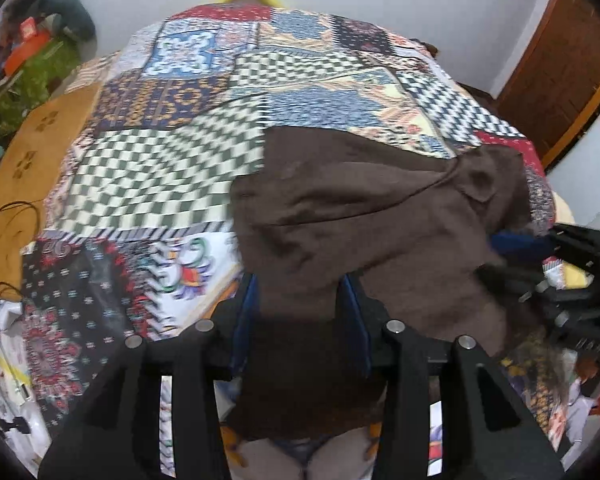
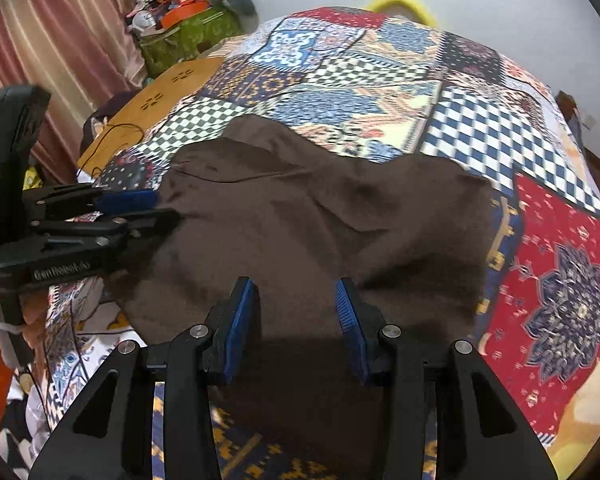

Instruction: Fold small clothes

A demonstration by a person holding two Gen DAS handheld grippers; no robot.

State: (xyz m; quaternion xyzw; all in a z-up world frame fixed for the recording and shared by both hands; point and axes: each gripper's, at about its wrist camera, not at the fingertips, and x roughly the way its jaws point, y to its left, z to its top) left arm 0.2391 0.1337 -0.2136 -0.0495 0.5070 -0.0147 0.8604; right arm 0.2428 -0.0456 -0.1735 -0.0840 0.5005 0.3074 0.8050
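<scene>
A dark brown garment (image 1: 360,208) lies crumpled on a patchwork quilt (image 1: 160,168). In the left wrist view my left gripper (image 1: 300,280) points down at its near edge, with brown cloth filling the gap between the parted blue pads (image 1: 246,304). My right gripper (image 1: 496,256) reaches in from the right at the garment's edge. In the right wrist view the garment (image 2: 320,220) spreads across the quilt (image 2: 480,128). My right gripper (image 2: 296,292) stands open just over it, nothing pinched. The left gripper (image 2: 166,208) comes in from the left, tips at the cloth's edge.
A wooden board (image 1: 32,152) with a black cable (image 1: 12,216) lies beside the quilt on the left. Behind it sits a green bag with clutter (image 2: 180,36) and a pink curtain (image 2: 40,40). A brown door (image 1: 560,68) stands at the right, a yellow object (image 2: 400,0) past the far edge.
</scene>
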